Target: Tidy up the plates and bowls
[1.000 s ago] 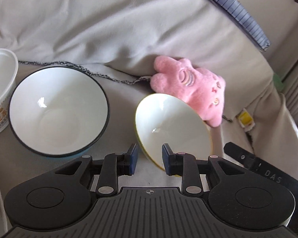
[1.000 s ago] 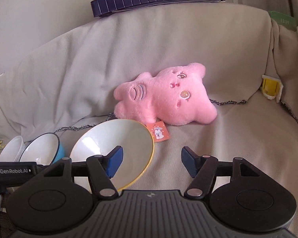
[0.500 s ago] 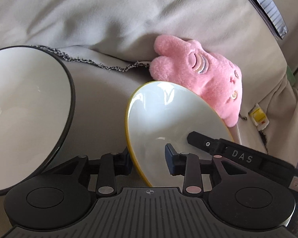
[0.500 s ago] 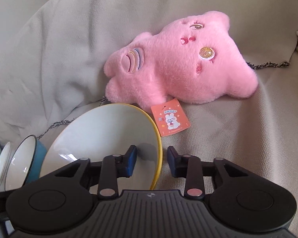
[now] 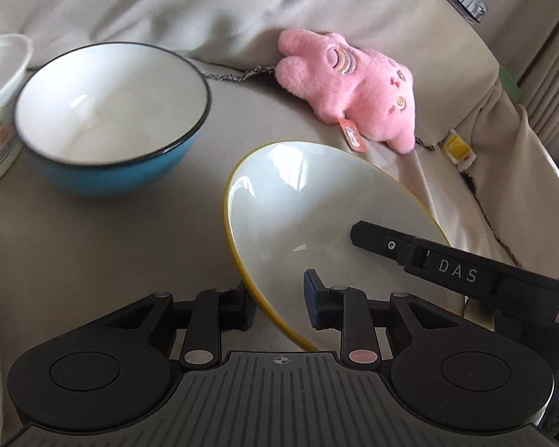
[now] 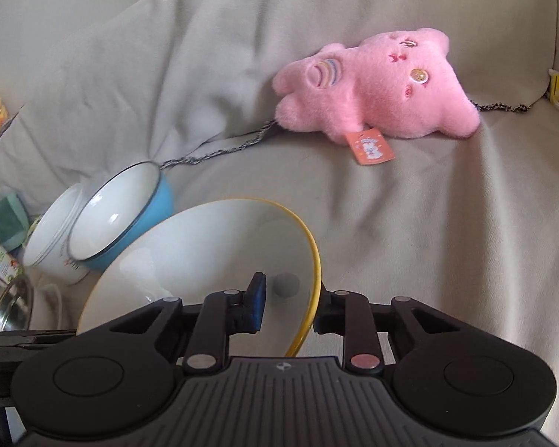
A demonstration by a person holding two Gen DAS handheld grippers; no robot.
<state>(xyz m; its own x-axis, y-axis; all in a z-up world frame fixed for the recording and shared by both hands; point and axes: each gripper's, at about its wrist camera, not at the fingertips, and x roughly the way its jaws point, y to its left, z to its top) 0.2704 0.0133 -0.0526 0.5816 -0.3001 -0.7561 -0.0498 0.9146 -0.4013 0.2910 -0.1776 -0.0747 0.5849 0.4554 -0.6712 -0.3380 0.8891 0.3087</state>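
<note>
A white bowl with a yellow rim is held between both grippers above the sofa seat. My left gripper is shut on its left rim, one finger inside and one outside. My right gripper is shut on its right rim; its black arm reaches into the left wrist view. A blue bowl with a white inside and dark rim sits on the seat to the left, also in the right wrist view. A white printed bowl stands beyond it.
A pink plush toy with an orange tag lies against the sofa back. A yellow and white object sits at the seat's right edge. A metal bowl and colourful packets lie at far left.
The yellow-rimmed bowl has come up off the seat and away from the plush toy, held by both grippers. Both views have pulled back, and the blue bowl and white bowl show more fully.
</note>
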